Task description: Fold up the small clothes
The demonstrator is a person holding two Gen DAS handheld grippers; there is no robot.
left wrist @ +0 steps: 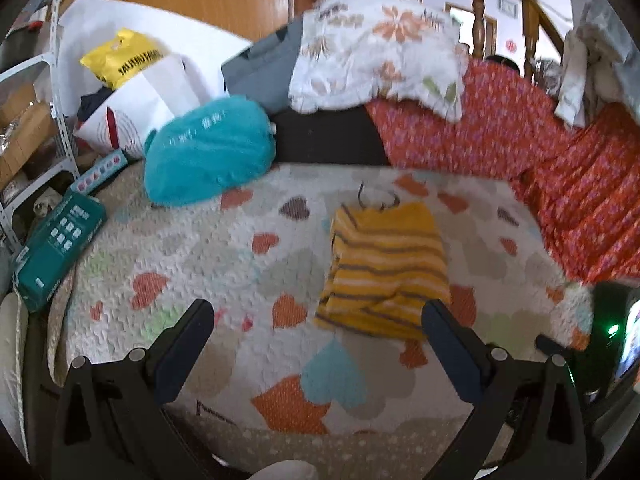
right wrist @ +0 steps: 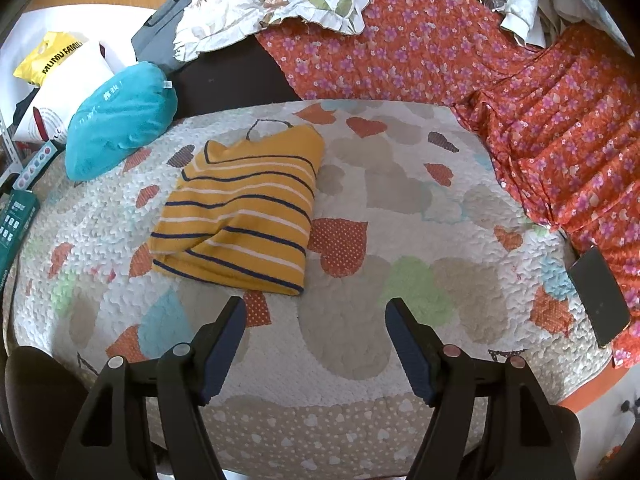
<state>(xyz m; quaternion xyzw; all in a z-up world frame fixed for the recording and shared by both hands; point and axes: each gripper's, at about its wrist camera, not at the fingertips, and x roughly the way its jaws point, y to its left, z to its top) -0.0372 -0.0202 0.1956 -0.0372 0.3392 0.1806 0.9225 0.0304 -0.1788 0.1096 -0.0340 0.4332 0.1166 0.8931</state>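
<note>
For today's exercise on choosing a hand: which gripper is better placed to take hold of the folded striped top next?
Probably left. The left gripper is open, one finger's tip meeting the striped top at its near edge. The right gripper, also open, hangs over bare quilt beside the top.

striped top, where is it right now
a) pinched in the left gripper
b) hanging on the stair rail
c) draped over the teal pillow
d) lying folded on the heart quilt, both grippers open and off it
d: the striped top lies folded on the quilt, and the left gripper and right gripper are both open with nothing between their fingers.
</note>
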